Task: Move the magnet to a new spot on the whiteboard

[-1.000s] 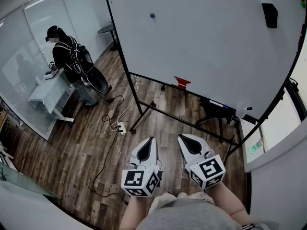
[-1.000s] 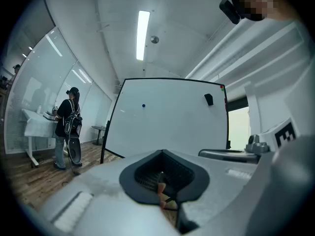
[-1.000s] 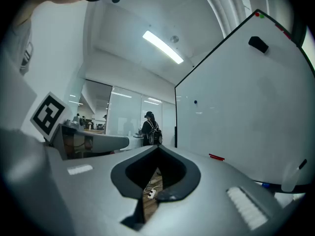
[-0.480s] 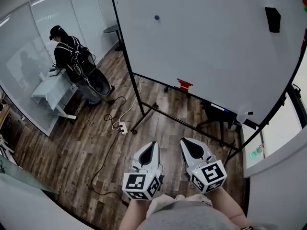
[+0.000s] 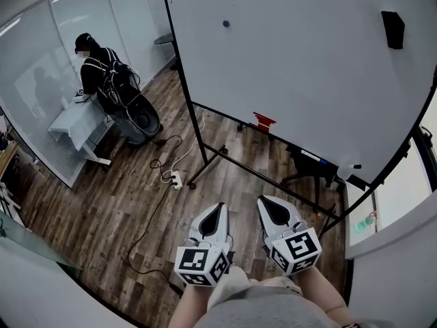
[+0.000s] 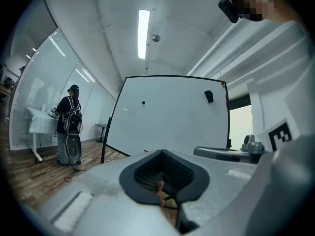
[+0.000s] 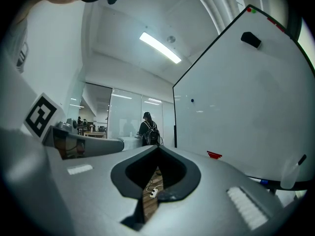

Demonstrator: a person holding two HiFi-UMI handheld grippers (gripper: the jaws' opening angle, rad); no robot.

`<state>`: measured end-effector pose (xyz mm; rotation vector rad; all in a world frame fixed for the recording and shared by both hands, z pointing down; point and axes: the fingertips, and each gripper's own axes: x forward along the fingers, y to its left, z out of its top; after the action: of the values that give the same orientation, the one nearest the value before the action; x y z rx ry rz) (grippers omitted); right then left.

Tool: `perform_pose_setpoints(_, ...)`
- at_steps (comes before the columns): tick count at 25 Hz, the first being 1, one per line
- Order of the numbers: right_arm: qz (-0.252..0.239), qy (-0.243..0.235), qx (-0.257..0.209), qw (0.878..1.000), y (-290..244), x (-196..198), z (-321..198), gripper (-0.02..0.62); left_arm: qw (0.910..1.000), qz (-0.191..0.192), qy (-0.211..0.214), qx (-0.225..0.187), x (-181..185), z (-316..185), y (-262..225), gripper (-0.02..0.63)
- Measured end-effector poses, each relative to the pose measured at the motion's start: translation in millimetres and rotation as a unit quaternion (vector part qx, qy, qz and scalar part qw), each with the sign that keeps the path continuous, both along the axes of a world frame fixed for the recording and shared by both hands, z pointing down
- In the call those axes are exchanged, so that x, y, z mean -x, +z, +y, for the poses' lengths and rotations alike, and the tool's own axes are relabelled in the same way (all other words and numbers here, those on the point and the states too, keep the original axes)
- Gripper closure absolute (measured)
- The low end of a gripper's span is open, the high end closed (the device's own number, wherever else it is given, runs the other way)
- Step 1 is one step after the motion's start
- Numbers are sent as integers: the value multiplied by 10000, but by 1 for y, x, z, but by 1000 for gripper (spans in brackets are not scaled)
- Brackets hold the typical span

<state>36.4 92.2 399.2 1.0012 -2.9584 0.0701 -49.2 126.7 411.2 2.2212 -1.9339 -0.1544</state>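
A small dark magnet (image 5: 225, 24) sticks high on the left part of the big whiteboard (image 5: 307, 80). It also shows as a dot in the left gripper view, magnet (image 6: 143, 103), and in the right gripper view, magnet (image 7: 192, 101). My left gripper (image 5: 218, 208) and right gripper (image 5: 265, 202) are held side by side low in the head view, over the wooden floor and well short of the board. Both point level toward it. Each has its jaws together with nothing between them, seen in the left gripper (image 6: 161, 181) view and the right gripper (image 7: 156, 178) view.
A black eraser (image 5: 393, 29) sits at the board's upper right, and a red clip (image 5: 263, 121) on its lower edge. The board's stand legs (image 5: 205, 159) and a power strip with cables (image 5: 174, 180) lie on the floor ahead. A person with a backpack (image 5: 102, 80) stands at a white table far left.
The whole scene has slid slightly right in the head view. Both grippers stay side by side and shut, much as before.
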Motion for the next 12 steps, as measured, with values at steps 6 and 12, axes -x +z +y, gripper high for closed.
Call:
perform_pose_setpoints(6,-65,-62,72,9999,4,2,-7,595,10000,83,-25,36,1,-9,5,603)
perform_pose_setpoints(12,-170,-151,209,9995,7,8,-30,594,9999,150,-33,-40,11,-35,2,603)
